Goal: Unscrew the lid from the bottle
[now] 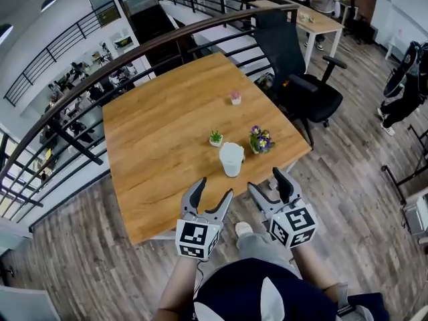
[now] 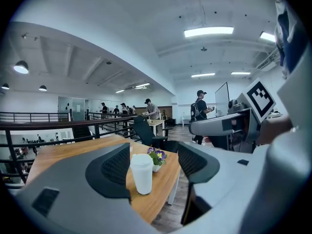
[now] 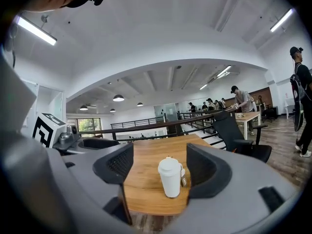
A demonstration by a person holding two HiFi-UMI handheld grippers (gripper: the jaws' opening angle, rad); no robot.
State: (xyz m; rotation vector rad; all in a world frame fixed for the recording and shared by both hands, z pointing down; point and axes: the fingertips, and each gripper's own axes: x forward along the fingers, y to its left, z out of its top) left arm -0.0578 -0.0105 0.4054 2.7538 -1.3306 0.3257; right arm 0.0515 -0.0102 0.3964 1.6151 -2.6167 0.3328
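A white bottle [image 1: 231,159] with a white lid stands upright on the wooden table [image 1: 154,132], close to its near edge. My left gripper [image 1: 215,187] hovers just off that edge, short of the bottle and to its left, jaws open and empty. My right gripper [image 1: 266,180] sits beside it to the right, also open and empty. In the left gripper view the bottle [image 2: 142,173] shows beyond the gap of the left gripper [image 2: 153,167]. In the right gripper view the bottle [image 3: 170,177] stands ahead of the right gripper [image 3: 160,172], untouched.
A pot of purple flowers [image 1: 260,140] stands right of the bottle, a small green plant [image 1: 215,138] just behind it, and a pink-topped pot [image 1: 235,97] farther back. A black office chair [image 1: 297,79] is at the table's right. A dark railing [image 1: 100,65] runs behind.
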